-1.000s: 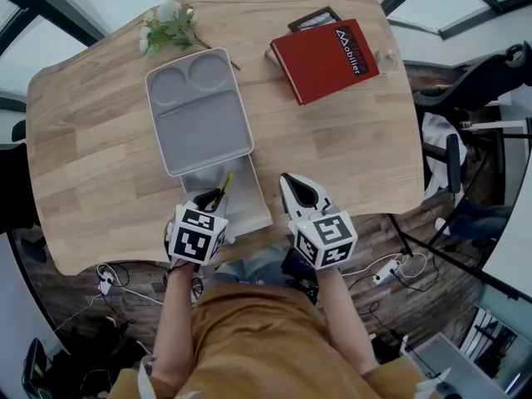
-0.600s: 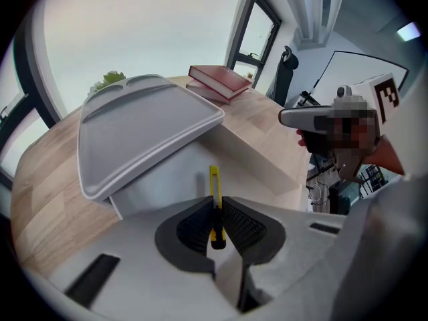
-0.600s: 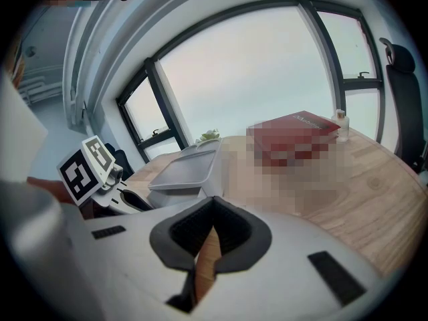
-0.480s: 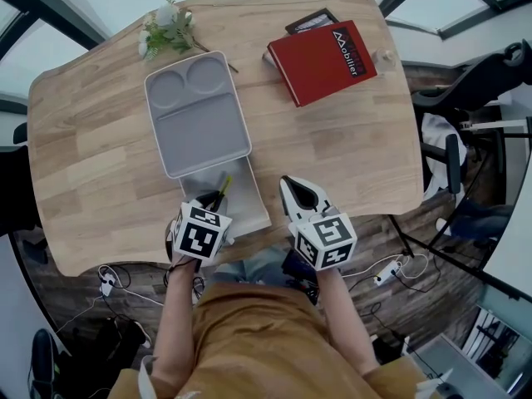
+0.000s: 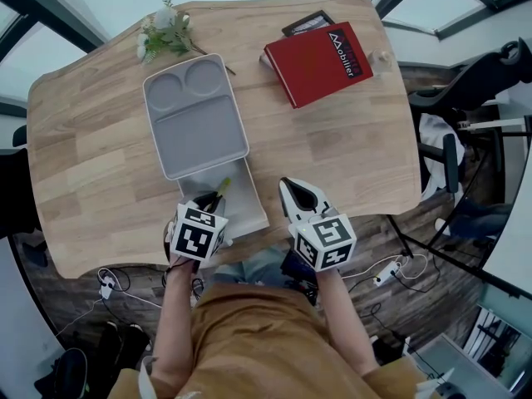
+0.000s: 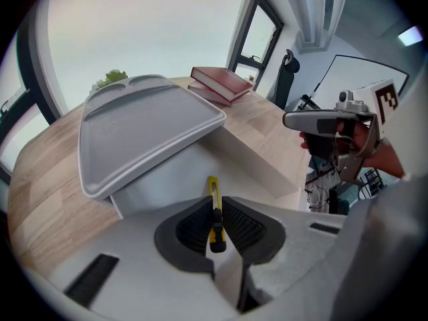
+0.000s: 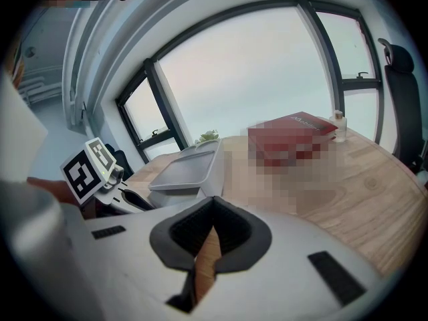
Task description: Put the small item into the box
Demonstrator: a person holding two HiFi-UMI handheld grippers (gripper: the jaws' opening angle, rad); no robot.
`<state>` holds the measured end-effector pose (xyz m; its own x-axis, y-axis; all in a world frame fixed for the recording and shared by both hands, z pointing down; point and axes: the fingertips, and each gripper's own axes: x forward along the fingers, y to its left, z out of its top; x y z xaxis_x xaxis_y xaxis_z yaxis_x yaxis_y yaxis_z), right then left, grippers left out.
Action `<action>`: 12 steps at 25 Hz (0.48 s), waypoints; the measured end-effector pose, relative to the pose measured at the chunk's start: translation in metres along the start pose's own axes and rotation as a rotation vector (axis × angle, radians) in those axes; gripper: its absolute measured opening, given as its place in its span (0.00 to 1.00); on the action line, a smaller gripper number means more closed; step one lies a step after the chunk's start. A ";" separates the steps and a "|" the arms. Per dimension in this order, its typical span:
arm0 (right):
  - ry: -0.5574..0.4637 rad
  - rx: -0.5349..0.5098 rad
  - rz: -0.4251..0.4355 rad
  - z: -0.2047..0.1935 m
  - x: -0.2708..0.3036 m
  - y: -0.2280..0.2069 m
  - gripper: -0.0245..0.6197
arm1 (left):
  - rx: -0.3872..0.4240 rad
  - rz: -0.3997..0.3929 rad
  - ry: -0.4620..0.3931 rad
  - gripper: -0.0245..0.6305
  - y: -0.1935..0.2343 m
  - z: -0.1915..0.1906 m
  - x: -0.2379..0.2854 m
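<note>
The table (image 5: 349, 156) is pale, matt, grained wood. The box (image 5: 249, 212) and lid (image 5: 195, 116) look smooth matt plastic; the yellow knife (image 6: 212, 206), glossier plastic.

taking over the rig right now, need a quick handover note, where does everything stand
Left gripper: shut on the yellow knife, which points over the open near end of the white box.
Right gripper: shut, empty, to the right of the box near the table's front edge.
Gray lid: tilted, covering the box's far part.
Done: the knife is gripped and at the box opening.
Left: lower it in, open the left gripper, pull back.
</note>
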<state>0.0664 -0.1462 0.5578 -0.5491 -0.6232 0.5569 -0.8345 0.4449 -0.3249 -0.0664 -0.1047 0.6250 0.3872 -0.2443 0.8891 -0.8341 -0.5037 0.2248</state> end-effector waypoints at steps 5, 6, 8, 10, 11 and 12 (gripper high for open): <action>-0.009 -0.001 -0.007 0.001 -0.005 0.000 0.04 | -0.033 -0.029 -0.039 0.10 -0.001 0.003 -0.005; -0.012 -0.003 -0.007 0.002 -0.005 0.001 0.05 | -0.029 -0.029 -0.046 0.11 -0.001 0.004 -0.006; -0.018 -0.009 -0.007 0.005 -0.006 0.004 0.05 | -0.024 -0.029 -0.065 0.11 -0.001 0.006 -0.010; -0.026 -0.015 -0.004 0.007 -0.008 0.008 0.05 | -0.032 -0.035 -0.090 0.10 -0.001 0.009 -0.015; -0.030 -0.018 -0.002 0.008 -0.009 0.011 0.05 | -0.038 -0.040 -0.102 0.10 -0.002 0.011 -0.018; -0.033 -0.022 0.001 0.009 -0.010 0.014 0.05 | -0.045 -0.046 -0.115 0.10 -0.002 0.012 -0.021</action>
<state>0.0598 -0.1402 0.5410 -0.5512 -0.6439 0.5306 -0.8331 0.4590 -0.3085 -0.0683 -0.1086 0.6009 0.4659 -0.3161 0.8264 -0.8301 -0.4797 0.2845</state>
